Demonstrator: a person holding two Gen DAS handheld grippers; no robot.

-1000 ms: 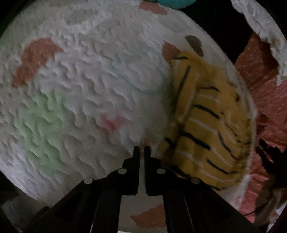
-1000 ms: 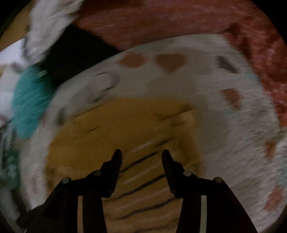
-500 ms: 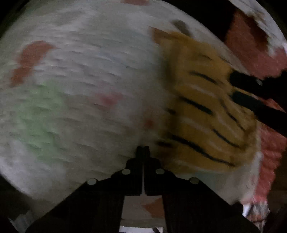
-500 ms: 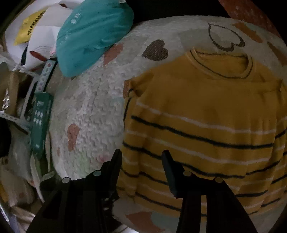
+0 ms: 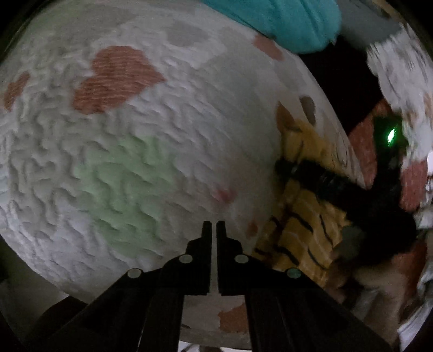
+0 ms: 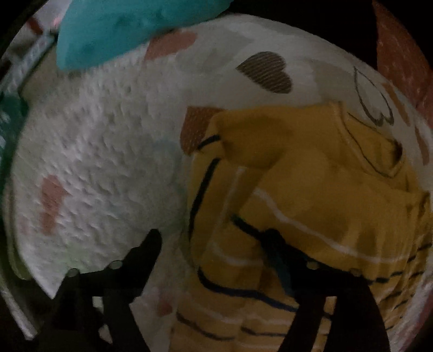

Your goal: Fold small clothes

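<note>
Left wrist view: left claw (image 5: 213,224) is sitting closed, fingers nearly touching, nothing pinched between them, hanging over a white textured mat (image 5: 135,151) with heart patches (pinkish-brown, pale green). The yellow striped sweater (image 5: 300,227) is lying at the right edge of the mat, well to the right of this claw. The right claw (image 5: 311,173) is showing as a dark bar reaching across the sweater from the right. A teal bundle (image 5: 284,21) is resting at the top edge of the mat. A green light (image 5: 390,134) is glowing at far right (source unclear).

Right wrist view: right claw (image 6: 213,238) is opening wide, pointing down over the sweater's (image 6: 311,189) left edge; one finger (image 6: 146,249) is over bare mat (image 6: 102,151), the other over the striped fabric, with the sweater edge between them, pads not pressing it. The sweater is lying flat on the mat's right half, neckline toward upper right, one sleeve folded across the body. Teal bundle (image 6: 130,27) is sitting upper left (frame blurred, dim).
</note>
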